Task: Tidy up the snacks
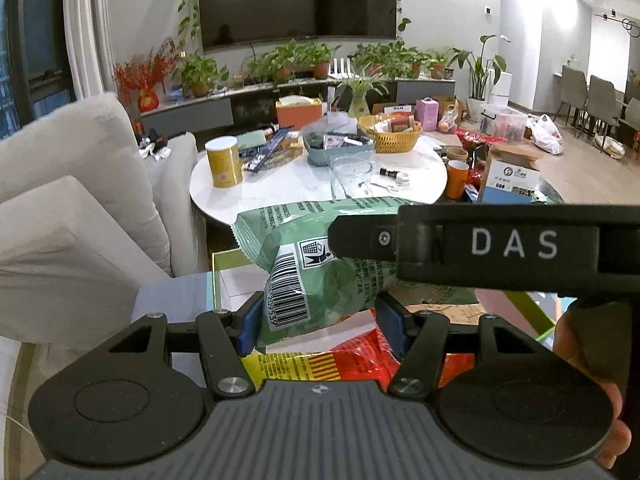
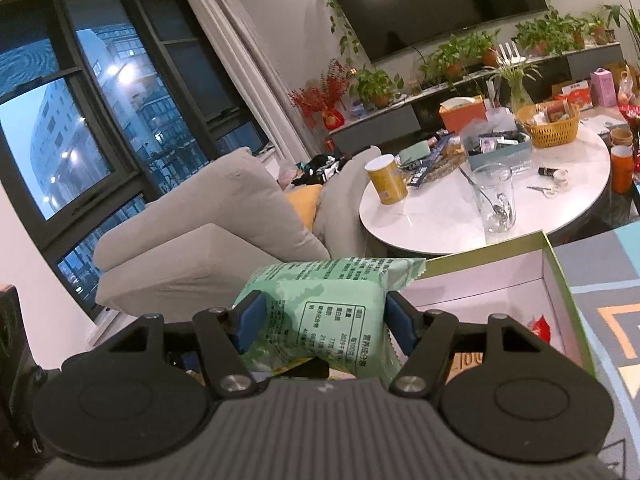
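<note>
We see a pale green snack packet held in the air between both claws, just above the open green-rimmed box that serves as our landmark. The left claw is clenched on the packet's near end: its blue pads press into the crinkled film on both sides. The right claw grips the packet's other end, with blue pads against each side. In the left wrist view, the right claw's black body crosses in front of the packet.

The packet is puffy and glossy, mint green with a darker green leafy pattern, a zigzag-cut sealed edge and dense small print. One face carries a white barcode panel and a small recycling mark; the other shows a boxed nutrition table.

Below the packet, inside the box, lies a red and yellow wrapper. Beyond the box stands a round white surface crowded with a yellow tin, a clear glass and a yellow basket.
</note>
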